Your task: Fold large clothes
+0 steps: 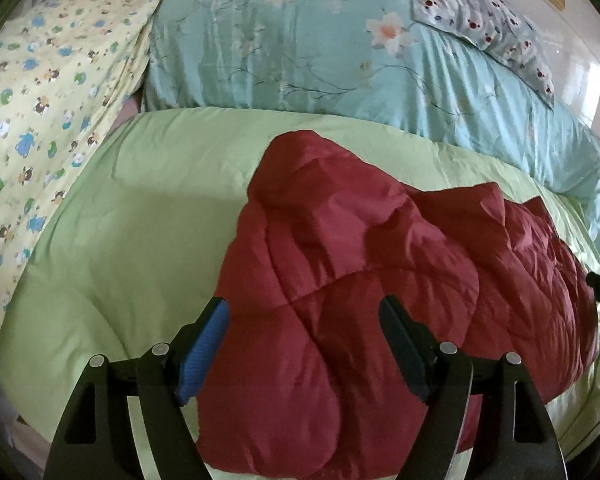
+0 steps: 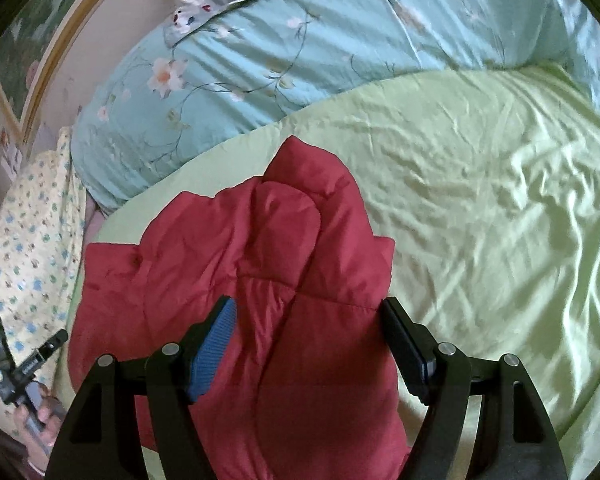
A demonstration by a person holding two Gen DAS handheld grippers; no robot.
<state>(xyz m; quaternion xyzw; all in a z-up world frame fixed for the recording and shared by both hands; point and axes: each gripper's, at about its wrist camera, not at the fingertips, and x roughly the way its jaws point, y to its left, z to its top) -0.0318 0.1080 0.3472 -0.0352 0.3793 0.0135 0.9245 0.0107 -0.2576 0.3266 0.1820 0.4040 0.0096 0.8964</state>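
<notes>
The left gripper [image 1: 304, 320] has its fingers [image 1: 204, 354] spread wide, with nothing clamped; they hover over the near end of the red padded jacket [image 1: 380, 280], probably so that a thick layer can pass between them before they close. The right gripper [image 2: 308, 322] is likewise parted and empty, poised above the same garment, whose red bulk fills the gap between its fingers [image 2: 214, 358] without visible contact. The jacket lies in a bunched, partly doubled heap on the green quilt [image 1: 140, 220] that covers the bed, its puffed quilting standing up in ridges; in this state it appears partly folded and not yet flattened. The broad green quilt gives a soft, open area for spreading and folding. Beyond it, a teal floral duvet [image 1: 280, 40] is rolled along the far side, clear of the work. A yellow patterned pillow [image 1: 48, 92] and a grey spotted pillow [image 1: 484, 20] rest at the far corners.
</notes>
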